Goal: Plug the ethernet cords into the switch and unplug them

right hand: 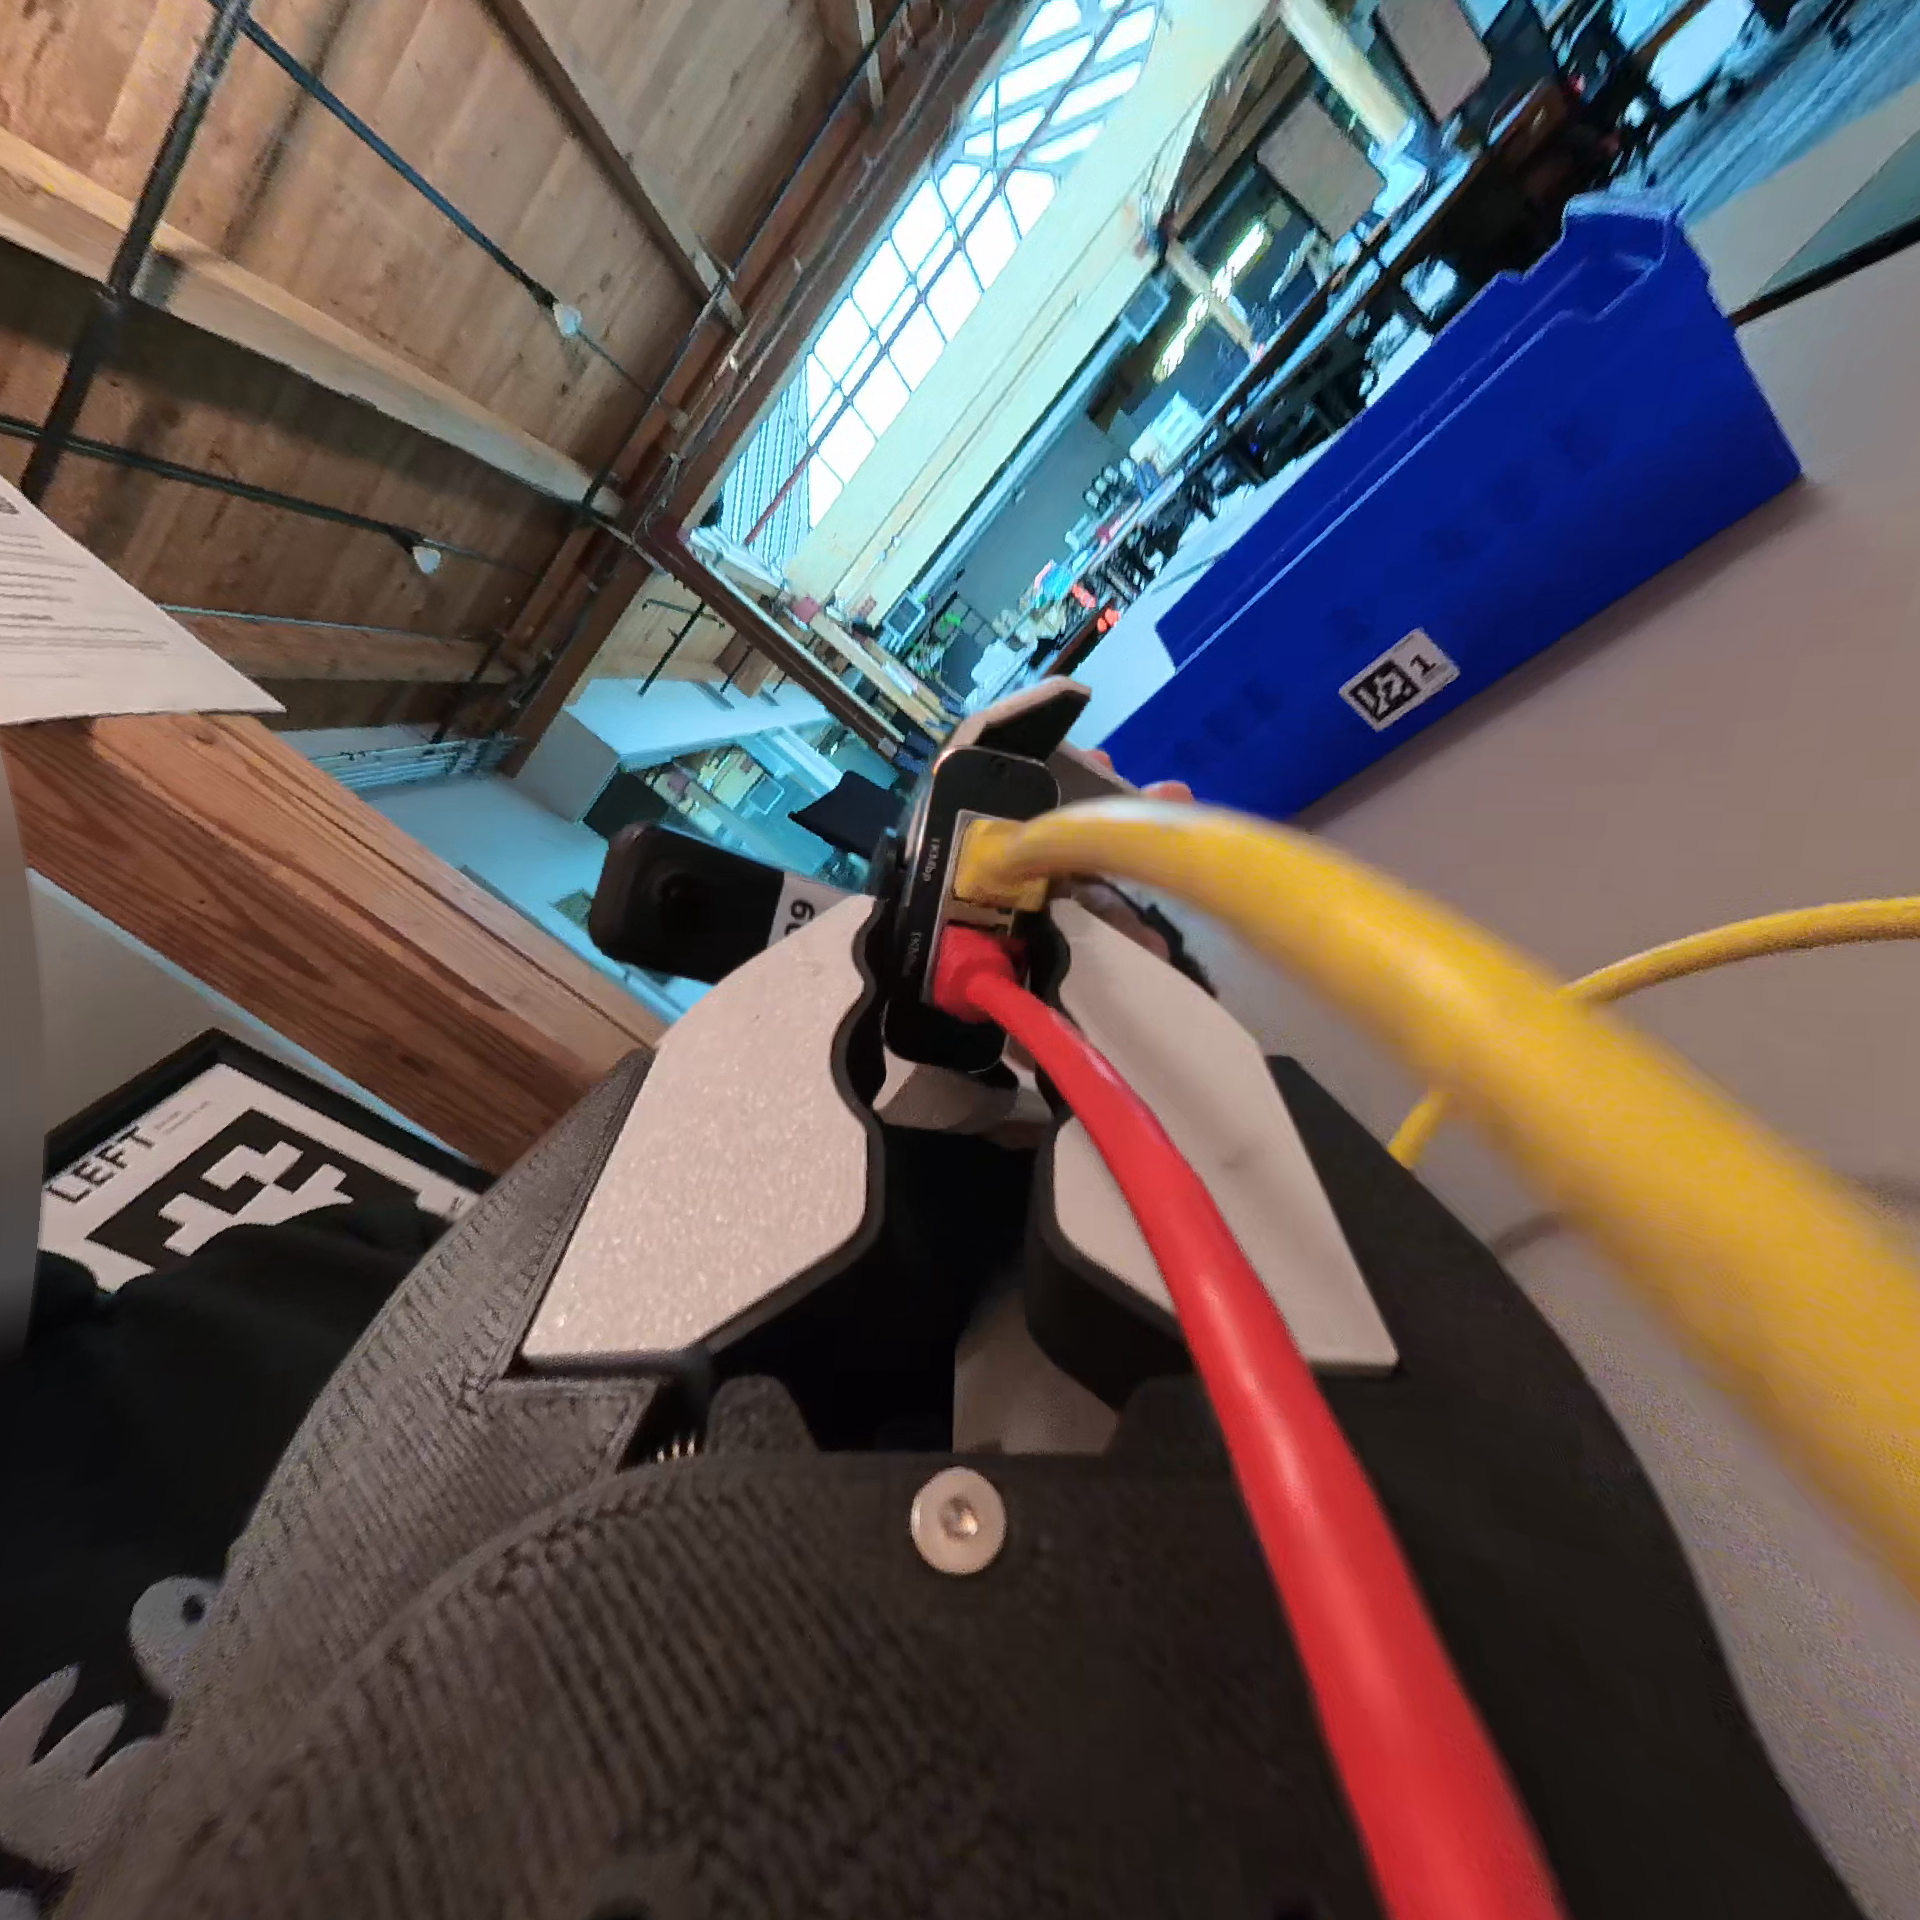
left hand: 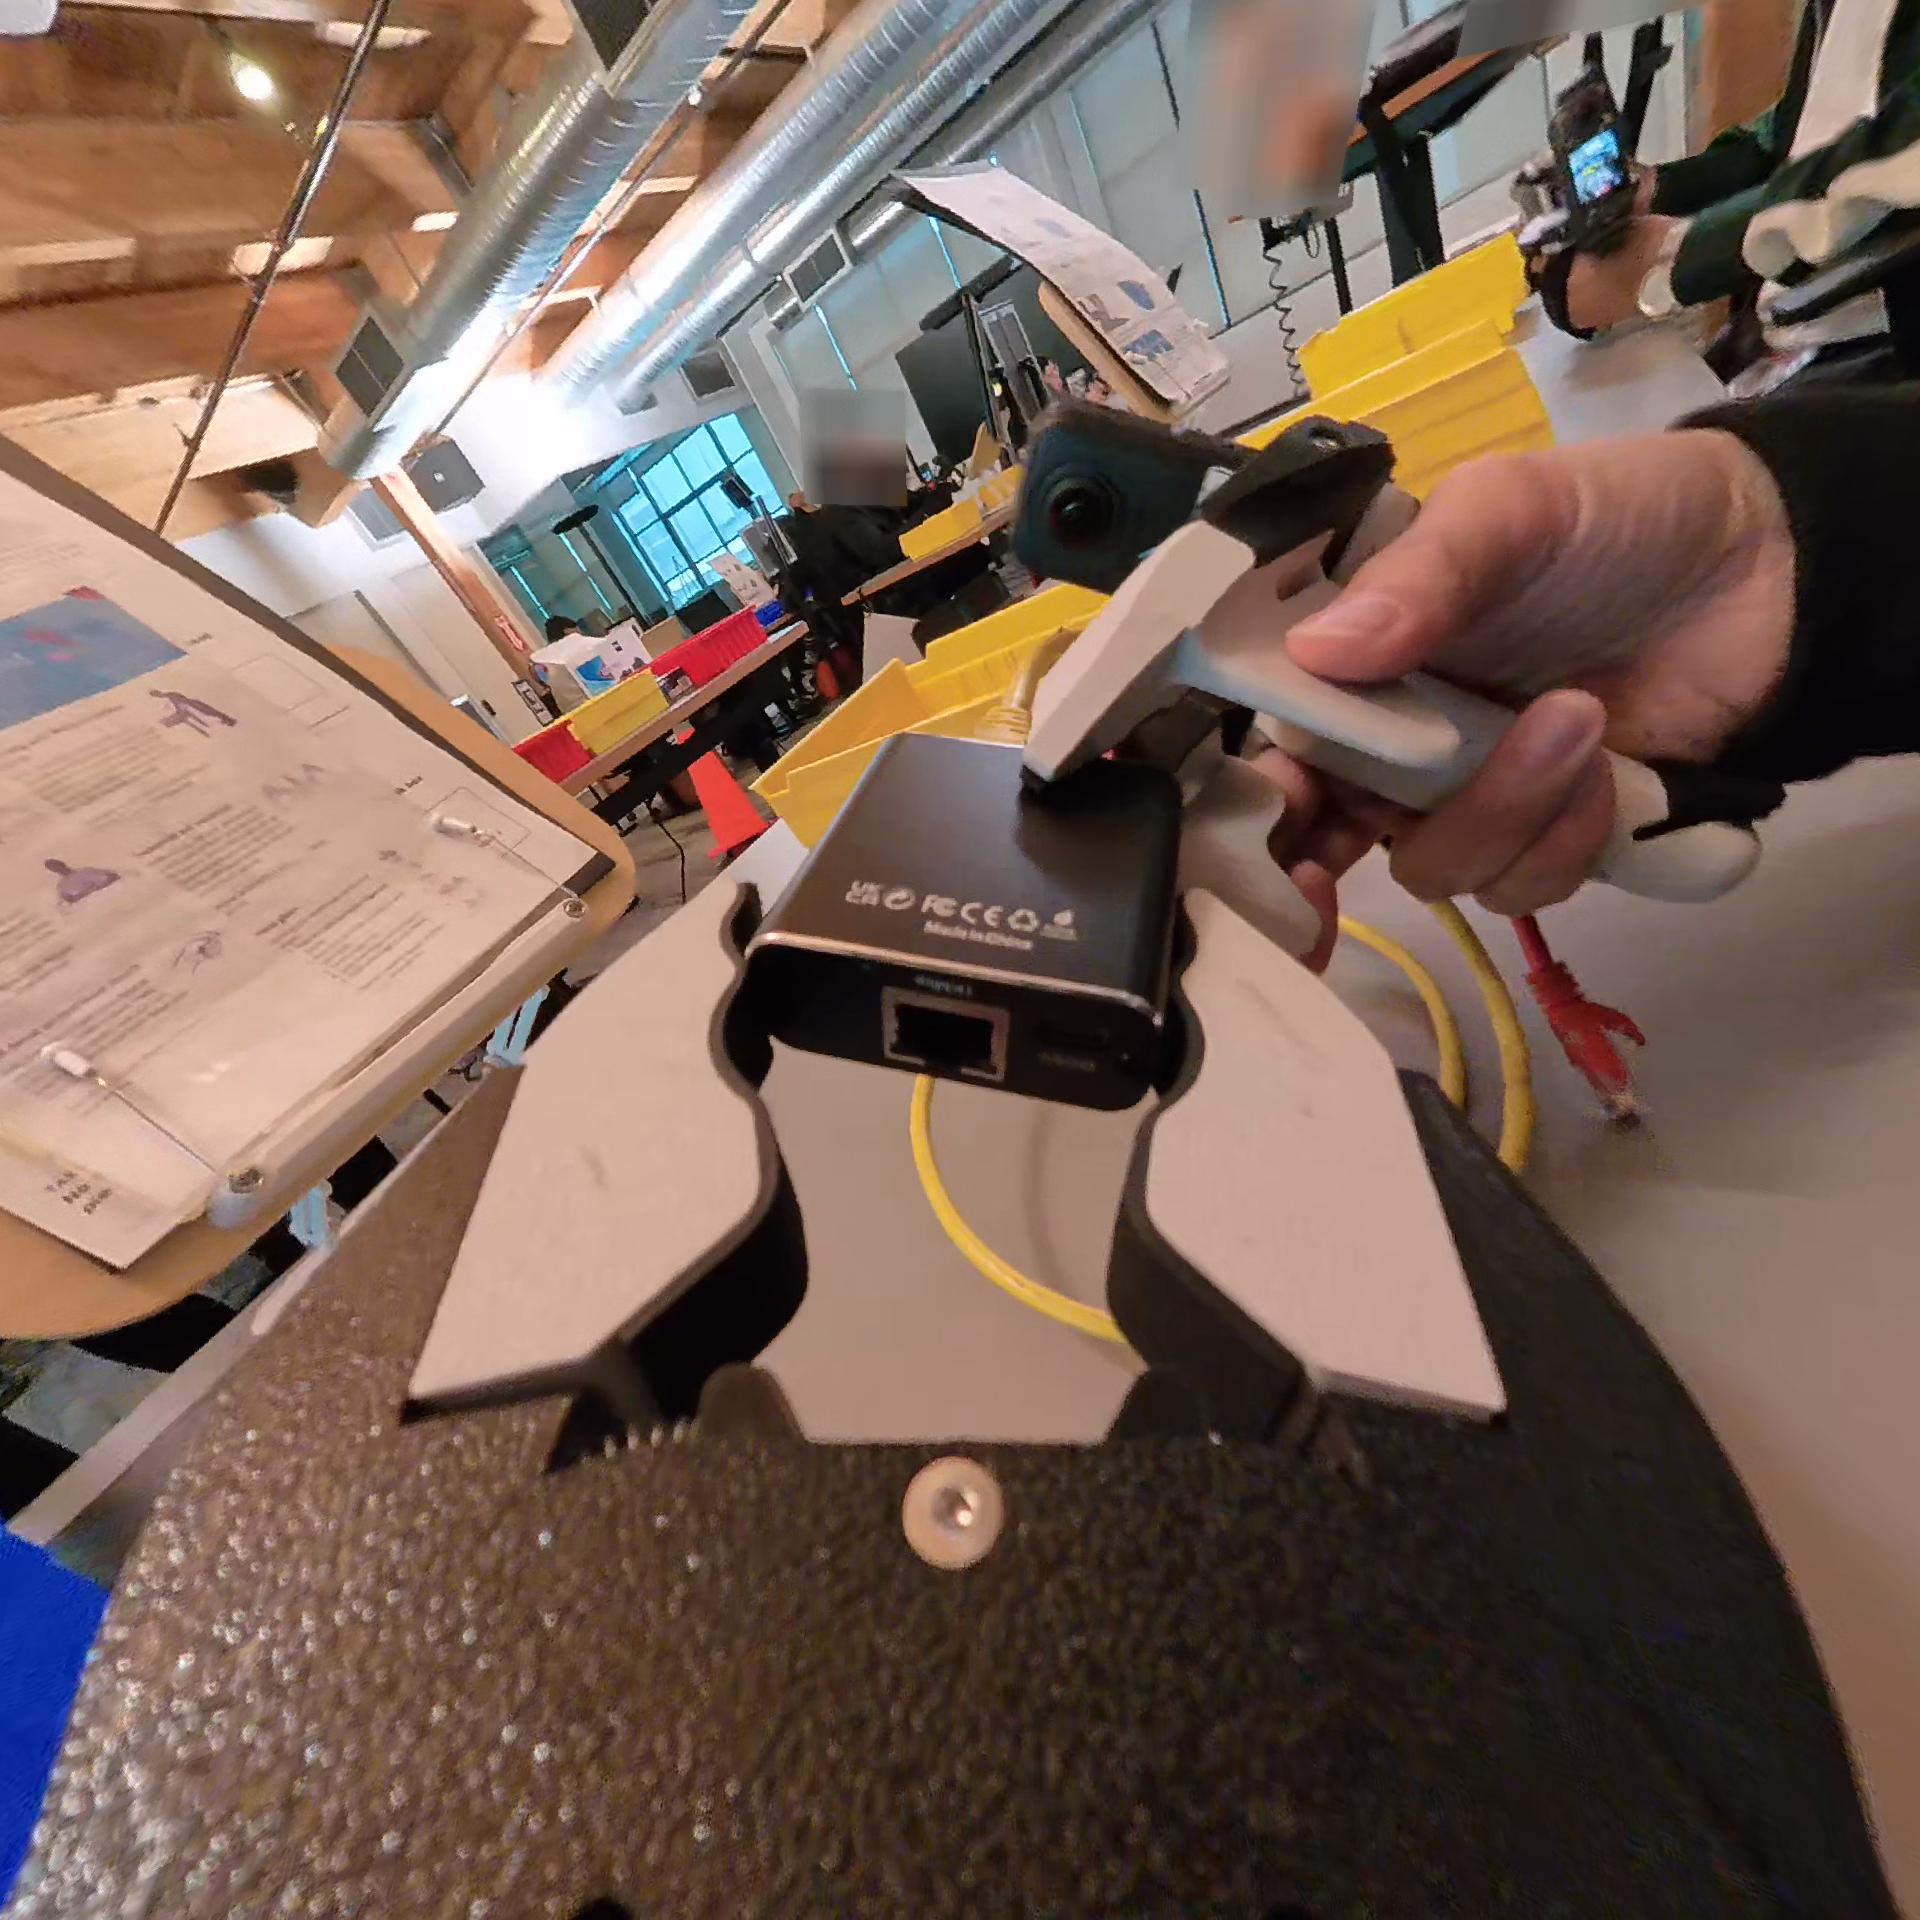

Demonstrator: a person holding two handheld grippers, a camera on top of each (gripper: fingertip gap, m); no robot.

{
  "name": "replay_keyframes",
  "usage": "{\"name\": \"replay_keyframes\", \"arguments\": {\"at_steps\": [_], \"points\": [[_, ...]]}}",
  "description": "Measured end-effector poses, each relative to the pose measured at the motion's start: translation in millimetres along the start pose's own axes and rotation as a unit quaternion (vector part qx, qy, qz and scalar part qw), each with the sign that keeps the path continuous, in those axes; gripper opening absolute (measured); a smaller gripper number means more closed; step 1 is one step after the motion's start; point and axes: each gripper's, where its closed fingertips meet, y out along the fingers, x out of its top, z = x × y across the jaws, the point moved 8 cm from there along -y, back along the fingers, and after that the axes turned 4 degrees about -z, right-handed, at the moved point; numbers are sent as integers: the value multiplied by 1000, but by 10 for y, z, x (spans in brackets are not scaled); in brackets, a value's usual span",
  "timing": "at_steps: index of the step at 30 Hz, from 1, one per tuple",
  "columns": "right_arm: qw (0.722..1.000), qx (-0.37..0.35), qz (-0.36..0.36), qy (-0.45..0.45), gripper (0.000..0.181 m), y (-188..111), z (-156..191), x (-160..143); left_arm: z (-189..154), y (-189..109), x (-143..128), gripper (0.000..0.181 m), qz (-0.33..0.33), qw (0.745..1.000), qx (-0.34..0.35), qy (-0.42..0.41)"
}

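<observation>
Two grippers closed on one small black switch [left hand: 966, 914] from opposite ends. Seen from the left wrist, the left gripper [left hand: 961, 997] had its grey fingers [left hand: 623, 1132] pressed against the two sides of the switch, gripping the near end, where one empty port faced the camera. The right gripper [left hand: 1101, 748], held in a person's hand [left hand: 1579, 665], met the switch at its far end, one grey finger resting on the top face and the other reaching beneath. A yellow cord [left hand: 997, 1247] looped across the grey table [left hand: 1714, 1195] under the switch, and a red cord [left hand: 1569, 997] with its plug free lay on the table to the right, well apart from the switch. Yellow bins [left hand: 1423, 343] stood behind, and a clipboard of printed sheets [left hand: 239, 852] leaned at the left. Seen from the right wrist, the switch [right hand: 977, 904] stood on edge between the tips of the right gripper [right hand: 961, 966], whose fingers [right hand: 727, 1143] were drawn in narrowly around it, clamping its end. A yellow cord [right hand: 1455, 1039] was plugged into the upper port and a red cord [right hand: 1278, 1403] into the lower, both running back past the camera. Behind the switch, a finger of the left gripper [right hand: 1023, 717] showed above it. A blue bin [right hand: 1507, 488] sat on the table [right hand: 1662, 831] beyond.
</observation>
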Motion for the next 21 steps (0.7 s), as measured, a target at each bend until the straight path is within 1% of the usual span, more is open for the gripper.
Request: {"name": "replay_keyframes", "arguments": {"at_steps": [1, 4, 7, 9, 11, 13, 17, 18, 19, 21], "points": [[1000, -1, -13, 1, 25, 9, -1, 9, 10, 10, -1, 72, -3, 1000, 9, -11], [999, -1, -31, -19, 31, 17, 16, 28, 67, 10, -10, 72, -9, 998, 37, -48], [998, -19, -53, -37, 46, 25, 42, 10, 167, -42, -21, 71, -18, 994, 65, -82], [995, -37, -89, -39, 58, 37, 38, 15, 201, -60, -25, 71, -31, 991, 75, -110], [988, -37, -144, -27, 62, 31, 45, 24, 218, -59, -25, 71, -35, 988, 84, -126], [982, -35, -188, -4, 54, 22, 39, 11, 211, -46, -37, 72, -26, 988, 97, -119], [979, -30, -195, 55, 37, 70, -17, -54, 171, -9, -27, 71, -23, 988, 111, -107], [976, -19, -208, 70, 25, 71, -15, -55, 158, 4, -26, 71, -19, 988, 112, -101], [972, -16, -219, 82, 20, 66, -22, -58, 141, 15, -26, 71, -16, 989, 113, -93], [969, -20, -229, 95, 14, 51, -51, -70, 112, 33, -22, 71, -10, 990, 117, -73]]}}
